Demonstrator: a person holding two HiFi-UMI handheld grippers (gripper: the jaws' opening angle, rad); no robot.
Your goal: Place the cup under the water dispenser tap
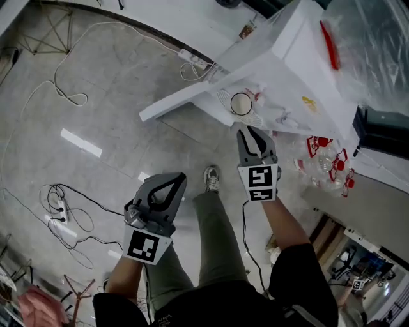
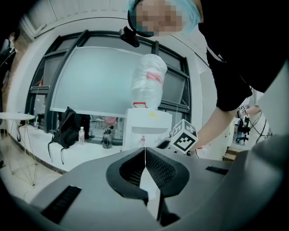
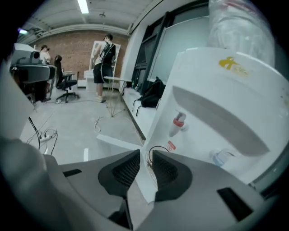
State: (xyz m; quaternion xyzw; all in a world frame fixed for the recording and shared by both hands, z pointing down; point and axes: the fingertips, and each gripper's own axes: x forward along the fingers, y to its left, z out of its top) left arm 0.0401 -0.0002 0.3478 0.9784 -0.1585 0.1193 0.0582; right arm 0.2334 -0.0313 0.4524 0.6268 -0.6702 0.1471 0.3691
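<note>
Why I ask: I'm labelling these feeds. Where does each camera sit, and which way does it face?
Head view: on the person's head, steeply down at the water dispenser, cup, floor; shows forearms, legs, left gripper, right gripper.
Left gripper view: on the left gripper, roughly level toward the water dispenser; shows its shut fingers, the person's arm.
Right gripper view: on the right gripper, angled down at the red tap; fingers apart.
Shared: all see the water dispenser.

Pale polished floor (image 1: 128,108) down below, white cables (image 1: 64,96) looping across it and a power strip (image 1: 61,207) near its left edge. Tall dark-framed windows (image 2: 99,81) rise over a white ledge (image 2: 40,144), with a black backpack (image 2: 67,128) slumped on it. At the far end there's a brick wall (image 3: 76,47), a strip light (image 3: 82,6) overhead, and what looks like an office chair (image 3: 67,85).
</note>
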